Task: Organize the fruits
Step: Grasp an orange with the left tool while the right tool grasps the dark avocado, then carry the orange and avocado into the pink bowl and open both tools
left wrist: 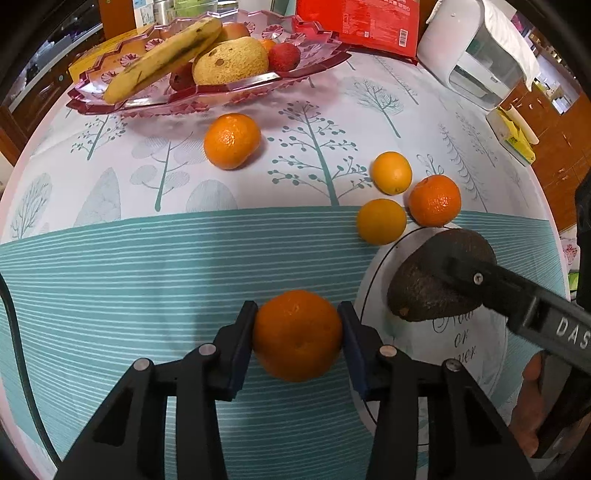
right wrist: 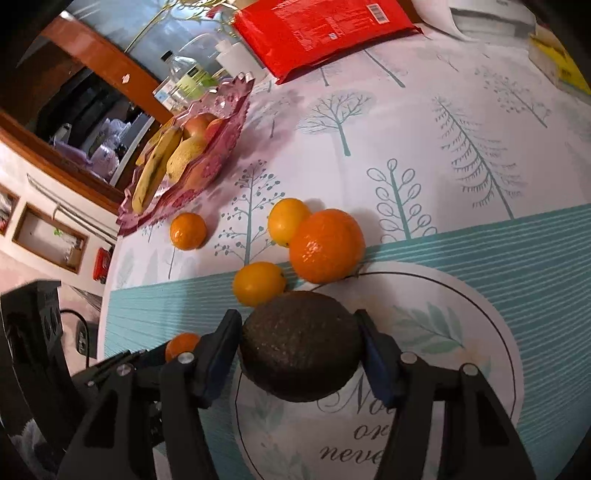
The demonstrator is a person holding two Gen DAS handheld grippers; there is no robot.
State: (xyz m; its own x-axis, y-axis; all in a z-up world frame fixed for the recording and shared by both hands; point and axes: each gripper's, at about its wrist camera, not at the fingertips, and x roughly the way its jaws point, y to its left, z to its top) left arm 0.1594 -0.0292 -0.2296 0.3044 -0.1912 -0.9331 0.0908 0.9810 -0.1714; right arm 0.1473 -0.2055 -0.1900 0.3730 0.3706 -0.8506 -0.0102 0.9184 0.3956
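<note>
Here, left gripper (left wrist: 297, 334) jaws clamp round orange tangerine (left wrist: 297, 335) over teal-striped, tree-printed bench cloth (left wrist: 147, 258); right gripper (right wrist: 300, 345) jaws grip dark rough-skinned avocado (right wrist: 300, 345) above white round printed mat (right wrist: 424, 332). Pink glass fruit tray (left wrist: 236, 92) at far bench edge.

Things we can only see part of

The red packet (left wrist: 360, 22) is cut off at the top, a black finger hides part of the avocado (left wrist: 424, 291), and the banana (left wrist: 162, 59) covers some tray fruit.
</note>
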